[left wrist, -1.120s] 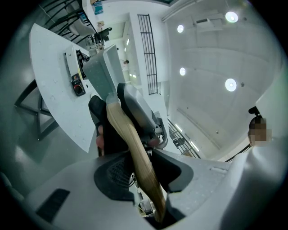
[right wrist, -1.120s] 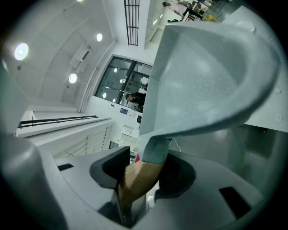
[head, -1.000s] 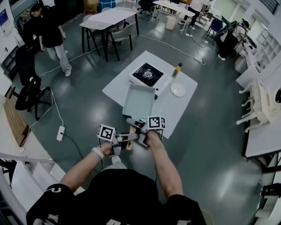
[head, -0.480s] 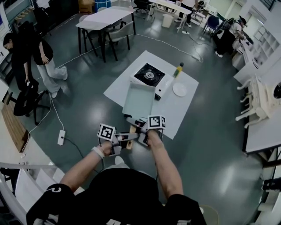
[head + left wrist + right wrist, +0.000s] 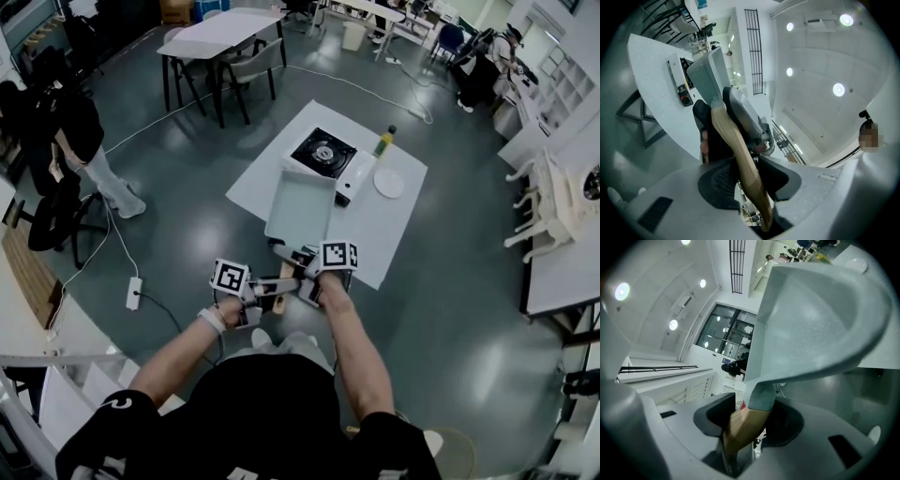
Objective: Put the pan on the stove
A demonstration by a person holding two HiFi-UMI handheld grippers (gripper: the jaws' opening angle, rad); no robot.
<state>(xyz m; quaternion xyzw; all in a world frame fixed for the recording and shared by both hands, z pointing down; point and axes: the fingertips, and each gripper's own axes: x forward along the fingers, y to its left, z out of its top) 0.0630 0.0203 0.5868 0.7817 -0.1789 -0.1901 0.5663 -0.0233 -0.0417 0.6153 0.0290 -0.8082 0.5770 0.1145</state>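
Note:
A square pale-green pan (image 5: 300, 206) with a wooden handle (image 5: 275, 298) hangs over the near edge of the white table (image 5: 258, 178). Both grippers hold it by the handle. My left gripper (image 5: 269, 290) is shut on the handle (image 5: 736, 150) near its end. My right gripper (image 5: 298, 274) is shut on the handle (image 5: 743, 427) close to the pan (image 5: 811, 319). The black-topped portable stove (image 5: 322, 152) sits on the table beyond the pan, nothing on its burner. In the left gripper view the pan (image 5: 710, 77) points toward the stove (image 5: 682, 86).
A white plate (image 5: 388, 183) and a yellow bottle (image 5: 384, 141) stand right of the stove. A power strip (image 5: 133, 292) and its cable lie on the floor at left, beside an office chair (image 5: 56, 211) and a bystander (image 5: 80, 131). Another table with chairs (image 5: 220, 37) stands behind.
Both grips on the pan handle are unchanged. The view has shifted slightly, with the table a little higher in frame. The bystander on the left has walked further left.

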